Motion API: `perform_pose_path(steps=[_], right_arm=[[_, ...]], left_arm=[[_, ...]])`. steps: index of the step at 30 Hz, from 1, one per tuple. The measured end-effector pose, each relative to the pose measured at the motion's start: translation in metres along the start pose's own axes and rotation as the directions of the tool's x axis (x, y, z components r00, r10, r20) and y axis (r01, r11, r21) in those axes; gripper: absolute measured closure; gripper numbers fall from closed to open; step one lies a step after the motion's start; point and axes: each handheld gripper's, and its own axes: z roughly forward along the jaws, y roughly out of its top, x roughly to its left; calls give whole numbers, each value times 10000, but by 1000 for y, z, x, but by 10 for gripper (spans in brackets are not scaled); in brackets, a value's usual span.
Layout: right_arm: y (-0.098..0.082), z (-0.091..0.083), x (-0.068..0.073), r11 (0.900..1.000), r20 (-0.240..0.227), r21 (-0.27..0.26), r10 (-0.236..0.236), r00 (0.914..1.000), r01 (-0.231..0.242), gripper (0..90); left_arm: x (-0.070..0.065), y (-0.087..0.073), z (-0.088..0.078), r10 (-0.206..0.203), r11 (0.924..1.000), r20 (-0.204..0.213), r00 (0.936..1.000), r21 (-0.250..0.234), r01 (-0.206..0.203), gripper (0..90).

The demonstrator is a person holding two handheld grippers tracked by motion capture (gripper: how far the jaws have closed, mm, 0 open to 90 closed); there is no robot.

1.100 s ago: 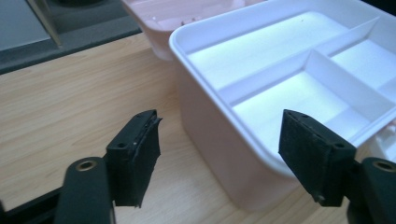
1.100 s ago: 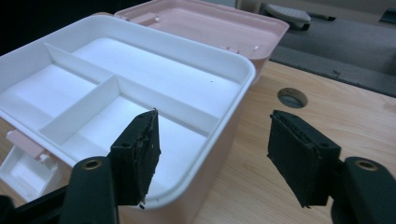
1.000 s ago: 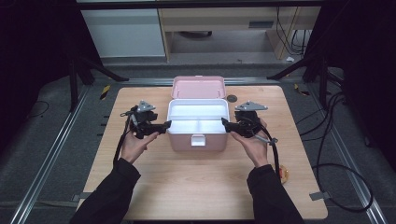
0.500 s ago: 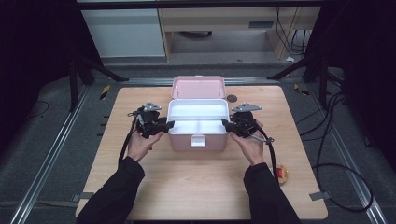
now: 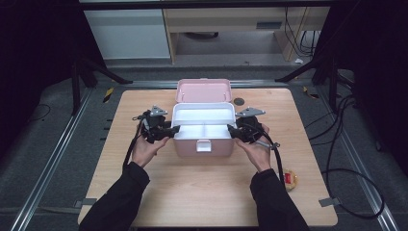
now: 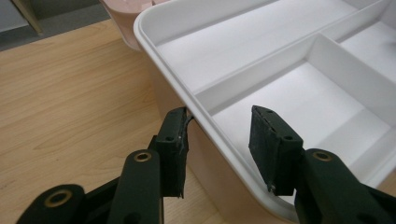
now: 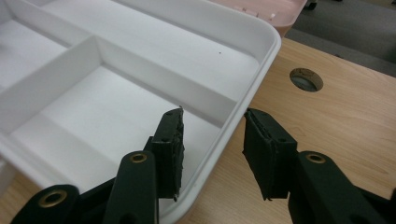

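Both grippers, left [image 5: 174,129] and right [image 5: 230,129], straddle the tray [image 5: 203,114] rim with jaws wide apart, likely about to clamp and lift it from the box [image 5: 202,148].

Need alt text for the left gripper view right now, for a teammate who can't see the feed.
The left gripper is open, its black jaws straddling the rim of a white divided tray, one outside, one inside an empty compartment. Wooden table at left.
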Motion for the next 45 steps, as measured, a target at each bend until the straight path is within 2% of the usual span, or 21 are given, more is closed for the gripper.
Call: perform_pose_path(steps=[1,4,8,14,19,25,28,30,32,33,34,35,36,37,38,39,41,42,43,45], right_arm=[[-1,2,0,9999,-12,-32,113,9999,-113,588],[-2,2,-2,9990,-113,-70,451,9989,-451,615],[-6,-2,0,9983,-212,-107,578,9981,-581,610],[-13,-13,6,9978,-234,-21,666,9975,-667,608],[-20,-25,13,9970,-333,112,764,9965,-761,609],[-23,-31,19,9971,-300,123,759,9967,-755,607],[-22,-31,18,9983,-298,63,579,9979,-578,576],[-20,-34,16,9990,-101,-186,409,9991,-411,516],[-17,-40,12,9969,-136,-634,466,9988,-474,467],[-17,-40,12,9969,-136,-634,466,9988,-474,467],[-14,-46,6,9938,-251,-987,483,9985,-506,419],[-14,-46,6,9938,-251,-987,483,9985,-506,419],[-13,-48,3,9920,-338,-1142,504,9982,-539,403],[-9,-52,-2,9898,-518,-1354,369,9980,-436,376],[-8,-54,-5,9888,-586,-1462,233,9980,-316,369],[-6,-55,-7,9875,-695,-1559,123,9975,-230,364],[-1,-56,-11,9877,-794,-1561,-128,9968,3,366],[1,-56,-12,9875,-860,-1573,-264,9959,126,365],[3,-56,-14,9869,-886,-1584,-450,9950,305,363],[8,-55,-17,9842,-785,-1606,-877,9930,743,372]], left_arm=[[0,-1,4,93,9999,-36,10000,116,-93,577],[4,-2,5,-177,9998,227,9996,105,175,581],[1,-2,3,-71,9998,101,9999,181,69,593],[-8,-7,-6,117,9994,149,9998,326,-122,592],[-17,-17,-16,101,9995,186,9998,294,-106,590],[-19,-20,-21,295,9989,181,9994,359,-301,583],[-17,-19,-24,380,9992,337,9987,123,-384,539],[-15,-15,-29,456,9989,401,9982,-127,-451,460],[-12,-11,-36,707,9969,301,9970,-368,-696,385],[-12,-11,-36,707,9969,301,9970,-368,-696,372],[-9,-8,-42,947,9930,259,9952,-735,-926,355],[-9,-8,-42,947,9930,259,9952,-735,-926,339],[-7,-6,-44,1118,9905,257,9934,-834,-1093,339],[-3,-3,-45,1618,9825,174,9867,-961,-1594,315],[-2,-1,-46,1923,9756,126,9813,-1101,-1897,300],[-1,1,-46,2126,9720,170,9770,-1055,-2097,296],[0,4,-46,2213,9720,315,9747,-877,-2178,326],[0,8,-44,2471,9665,371,9683,-816,-2435,327],[1,10,-43,2540,9654,515,9658,-743,-2499,325],[2,13,-41,2512,9671,835,9643,-624,-2465,320]])
